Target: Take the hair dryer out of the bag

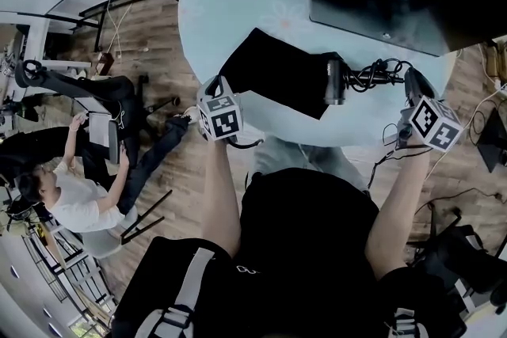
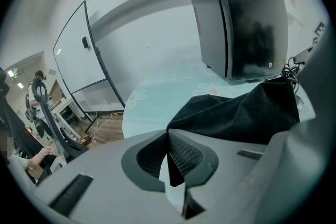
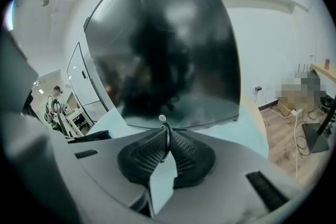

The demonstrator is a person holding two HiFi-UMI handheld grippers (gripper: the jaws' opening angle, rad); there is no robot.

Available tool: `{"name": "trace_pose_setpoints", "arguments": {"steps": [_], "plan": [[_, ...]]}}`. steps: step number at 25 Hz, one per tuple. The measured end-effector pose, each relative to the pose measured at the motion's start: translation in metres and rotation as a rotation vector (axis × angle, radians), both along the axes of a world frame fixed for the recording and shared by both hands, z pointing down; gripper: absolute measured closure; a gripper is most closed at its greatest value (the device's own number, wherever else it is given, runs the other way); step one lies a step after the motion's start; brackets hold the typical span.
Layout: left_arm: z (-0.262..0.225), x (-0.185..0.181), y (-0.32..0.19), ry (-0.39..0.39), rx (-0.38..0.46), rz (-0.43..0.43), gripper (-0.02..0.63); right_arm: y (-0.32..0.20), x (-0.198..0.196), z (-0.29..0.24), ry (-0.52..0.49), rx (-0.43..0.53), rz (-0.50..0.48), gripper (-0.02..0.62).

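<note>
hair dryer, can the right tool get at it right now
Probably yes: the hair dryer lies uncovered at the bag mouth, nothing between, though the right tool is shut on what looks like its cord.

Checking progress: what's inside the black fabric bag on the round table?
Only the black hair dryer and its coiled cord show, at the black fabric bag's mouth; fabric covers the interior.
</note>
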State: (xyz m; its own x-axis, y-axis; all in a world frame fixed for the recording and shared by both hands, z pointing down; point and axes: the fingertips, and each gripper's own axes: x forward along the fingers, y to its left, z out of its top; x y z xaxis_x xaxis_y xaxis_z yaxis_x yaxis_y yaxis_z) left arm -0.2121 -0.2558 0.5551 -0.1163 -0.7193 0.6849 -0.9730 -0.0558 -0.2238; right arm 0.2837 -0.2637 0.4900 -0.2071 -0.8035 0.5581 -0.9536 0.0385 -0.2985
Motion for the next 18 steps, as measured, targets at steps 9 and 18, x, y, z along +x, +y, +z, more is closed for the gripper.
{"name": "trace_pose_setpoints", "arguments": {"steps": [9,18], "plan": [[-0.015,0.011,0.009,0.007,0.000,0.036,0.522,0.020,0.007,0.016,-0.050,-0.024,0.032,0.560],[-0.029,0.050,0.014,0.008,0.036,0.162,0.560,0.067,0.009,0.029,-0.093,-0.055,0.101,0.560]]}}
